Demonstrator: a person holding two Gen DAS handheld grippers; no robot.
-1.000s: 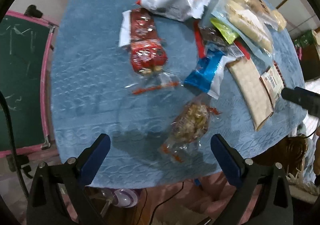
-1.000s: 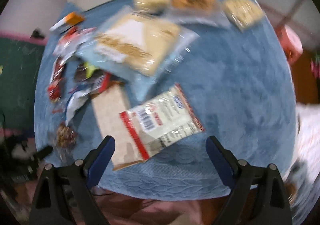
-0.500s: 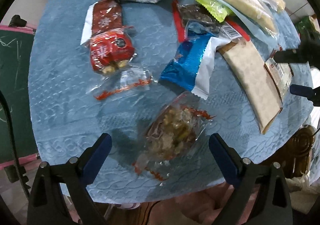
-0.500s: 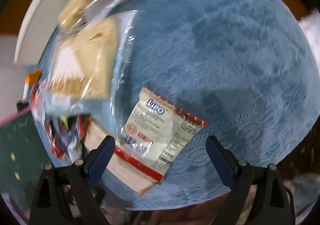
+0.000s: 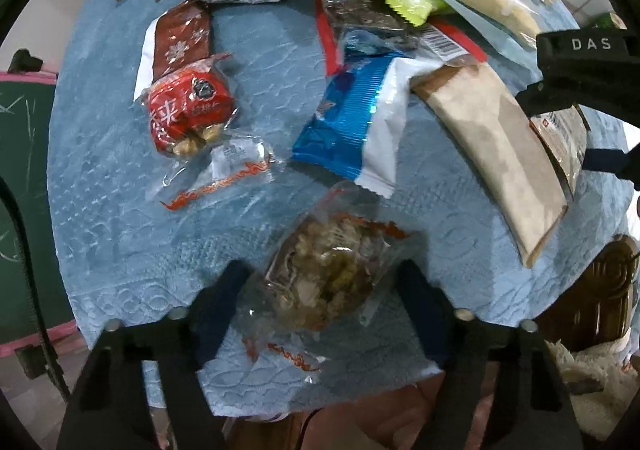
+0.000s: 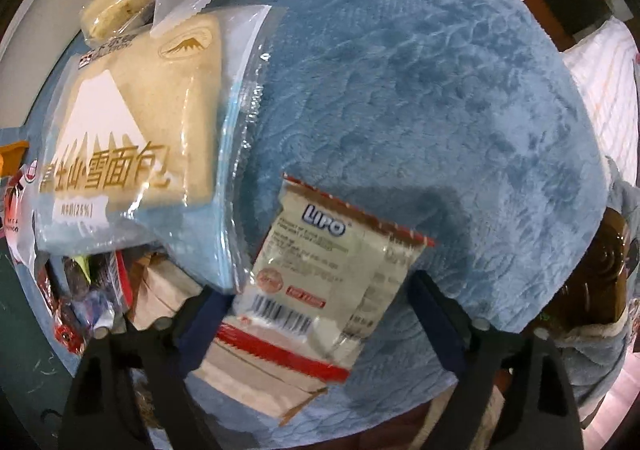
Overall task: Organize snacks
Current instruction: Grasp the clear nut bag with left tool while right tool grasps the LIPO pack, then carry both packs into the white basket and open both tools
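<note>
The left gripper (image 5: 320, 290) pointed down over the blue cloth (image 5: 100, 177), its jaws apart and just closing in on the clear packet of mixed nuts (image 5: 324, 274). That packet lay between the two dark-blue fingers (image 5: 224, 302), with a little cloth showing on either side, so the pads were not yet pressing on it. Taking the nut packet as the landmark: the blue-and-white foil wrapper (image 5: 352, 121) lay just beyond it, the red packet (image 5: 188, 109) lay beyond and to the left with an empty clear wrapper (image 5: 224, 173) between, and the long tan pouch (image 5: 500, 153) stretched off to the right. Past the tan pouch the right gripper (image 5: 580, 97) showed at the frame's edge.

In the right wrist view that gripper (image 6: 316, 310) also pointed down, jaws apart and just narrowing around the white LIPO packet (image 6: 324, 274). The packet sat between the fingers (image 6: 432, 314), lying partly on the tan pouch (image 6: 248, 382) and partly on the cloth; whether the left pad touched its edge I cannot tell, while the right one stood clear. A large bread bag (image 6: 128, 137) lay just beyond and left of the LIPO packet
</note>
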